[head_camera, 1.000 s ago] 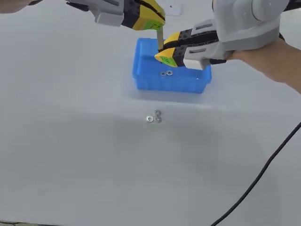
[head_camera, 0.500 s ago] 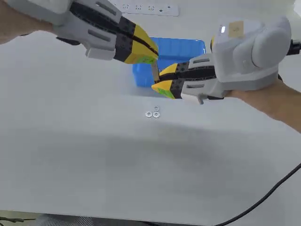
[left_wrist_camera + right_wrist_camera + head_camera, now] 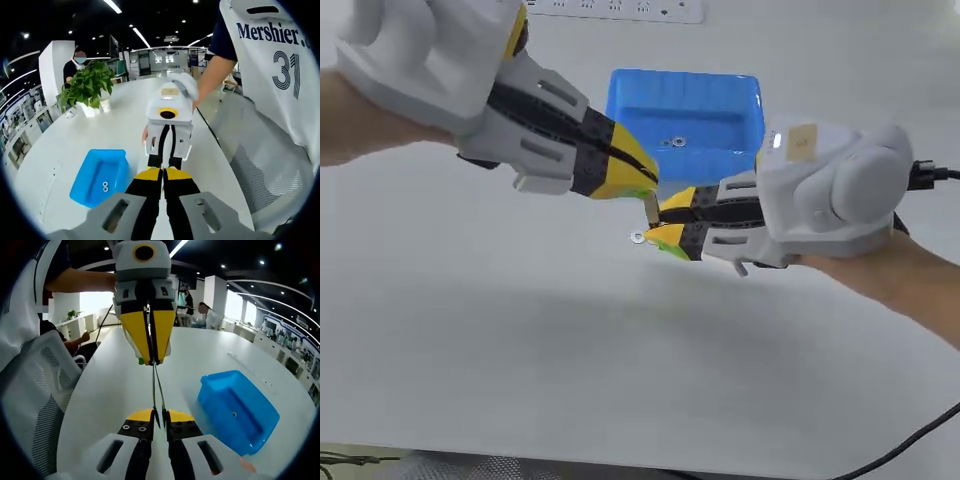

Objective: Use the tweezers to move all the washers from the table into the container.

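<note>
Left tongs (image 3: 645, 186): reach in from the upper left in the head view. They are closed on the back end of the tweezers (image 3: 651, 208), as the right gripper view shows.
Right tongs (image 3: 660, 233): reach in from the right, tips low over the surface (image 3: 520, 330). They are pressed together on the tweezers' two arms near the points.
Tweezers: span steeply between the two tongs. The points are hidden by the right tongs, so I cannot tell whether they hold anything.
Loose washer (image 3: 638, 238): lies flat on the surface, just beside the right tongs' tip.
Container (image 3: 720, 110): sits behind both tongs, with stored washers (image 3: 672, 143) on its floor.
Risk, skid: a washer is thin and flat on a smooth surface. Points closing at a poor angle could slide over it or flick it away.
Risk, twist: both tongs carry one tool. If one leads the other, the tweezers may rotate or slip free.
Risk, double pick: if other washers lie touching this one, two may lift together and one could fall short of the container.
Risk, blind spot: the right tongs cover the points, so a miss may go unnoticed.
Change: a second ago the tongs hung over the container and three washers lay in a clear cluster nearer the person. Half a second ago the tongs were before its near wall. Now they are down at the cluster, and one washer shows.
Camera: the head has moved too, so the container's new place in the view is no move of its own.
</note>
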Tool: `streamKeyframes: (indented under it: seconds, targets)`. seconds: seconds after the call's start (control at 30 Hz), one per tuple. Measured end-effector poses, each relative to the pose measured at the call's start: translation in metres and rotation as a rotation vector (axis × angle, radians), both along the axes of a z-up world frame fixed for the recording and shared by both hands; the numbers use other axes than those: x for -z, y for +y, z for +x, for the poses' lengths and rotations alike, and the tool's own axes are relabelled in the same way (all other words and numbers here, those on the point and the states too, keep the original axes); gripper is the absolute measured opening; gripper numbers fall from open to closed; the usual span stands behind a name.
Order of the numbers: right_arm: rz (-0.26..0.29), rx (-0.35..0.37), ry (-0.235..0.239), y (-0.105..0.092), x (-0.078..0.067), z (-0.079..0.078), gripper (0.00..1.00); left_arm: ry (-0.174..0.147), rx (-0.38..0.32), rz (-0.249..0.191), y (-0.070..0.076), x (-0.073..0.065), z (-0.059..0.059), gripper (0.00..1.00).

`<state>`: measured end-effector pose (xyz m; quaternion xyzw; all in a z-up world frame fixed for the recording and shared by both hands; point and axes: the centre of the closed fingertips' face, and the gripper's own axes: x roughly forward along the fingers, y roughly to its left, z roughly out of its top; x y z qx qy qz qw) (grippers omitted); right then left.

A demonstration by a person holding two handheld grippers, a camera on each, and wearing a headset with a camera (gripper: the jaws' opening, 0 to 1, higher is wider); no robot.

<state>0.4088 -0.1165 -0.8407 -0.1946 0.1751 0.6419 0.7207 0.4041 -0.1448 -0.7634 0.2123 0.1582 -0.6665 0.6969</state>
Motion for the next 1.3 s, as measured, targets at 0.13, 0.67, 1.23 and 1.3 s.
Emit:
streamKeyframes:
  seconds: [0.13, 0.67, 1.23, 1.3]
  targets:
    - [-0.010, 0.012, -0.015, 0.000, 0.006, 0.003, 0.11, -0.014, -0.015, 0.013, 0.002, 0.006, 0.003, 0.05]
    - [-0.010, 0.043, 0.012, 0.002, 0.018, 0.012, 0.11, -0.028, -0.022, 0.055, 0.003, 0.018, 0.007, 0.05]
    - [0.002, 0.057, 0.018, 0.004, 0.016, 0.017, 0.12, -0.038, -0.030, 0.056, 0.004, 0.018, 0.012, 0.05]
    - [0.001, 0.057, 0.022, 0.004, 0.016, 0.016, 0.12, -0.034, -0.029, 0.056, 0.005, 0.019, 0.013, 0.05]
